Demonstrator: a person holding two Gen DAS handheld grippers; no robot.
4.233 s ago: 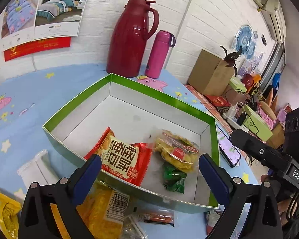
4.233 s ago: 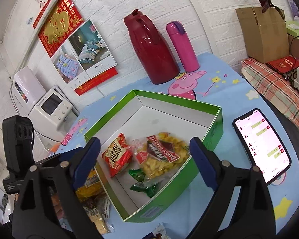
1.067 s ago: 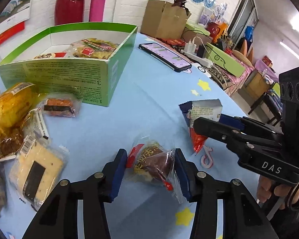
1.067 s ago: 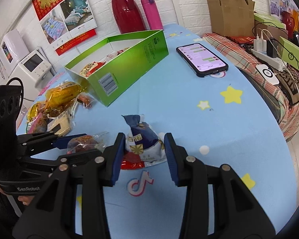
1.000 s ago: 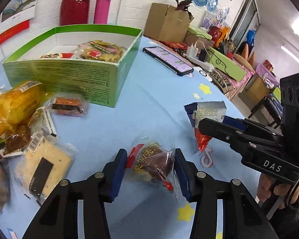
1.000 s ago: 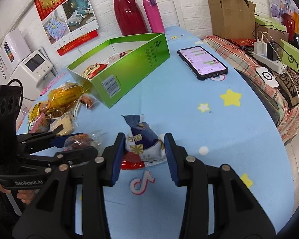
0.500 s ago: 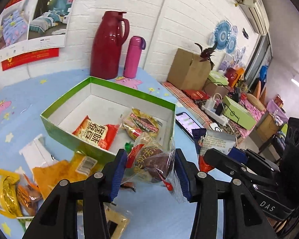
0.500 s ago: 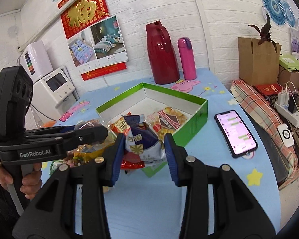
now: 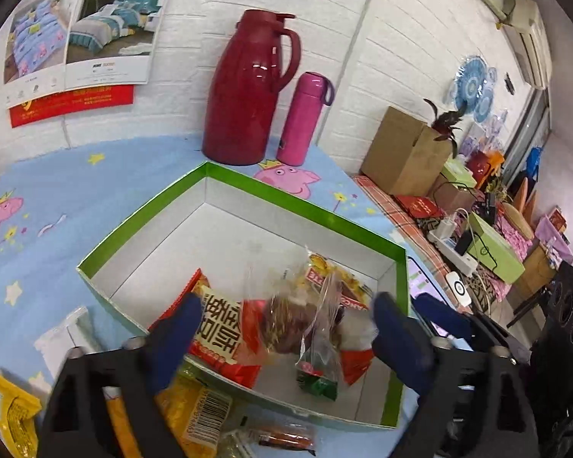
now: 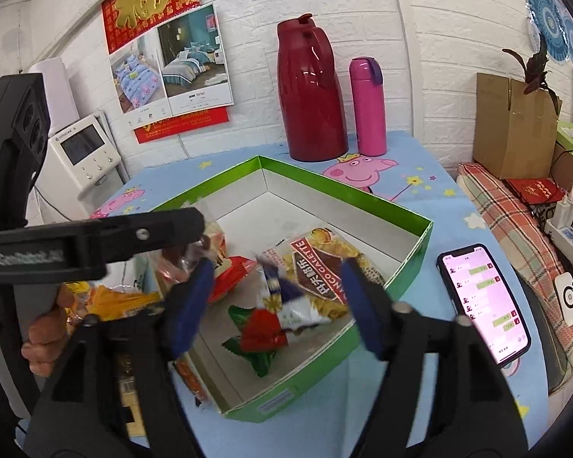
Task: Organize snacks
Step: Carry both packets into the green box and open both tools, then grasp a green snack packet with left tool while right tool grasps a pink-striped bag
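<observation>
Blue worktop (image 10: 420, 175): both hand-held grippers (image 9: 282, 328) (image 10: 277, 297) gape empty over the box (image 10: 416, 244), packets (image 9: 305, 328) (image 10: 286, 305) dropping in; next, grab more beside it.

Left tongs (image 9: 282, 328) spread wide, right tongs (image 10: 275, 301) spread wide, hand (image 10: 44, 330) gripping left handle

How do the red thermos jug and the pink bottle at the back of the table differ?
The red thermos jug is taller and wider, with a side handle and spout. The pink bottle is slim and straight, with a dark loop at its cap. Both stand upright, side by side against the brick wall.
</observation>
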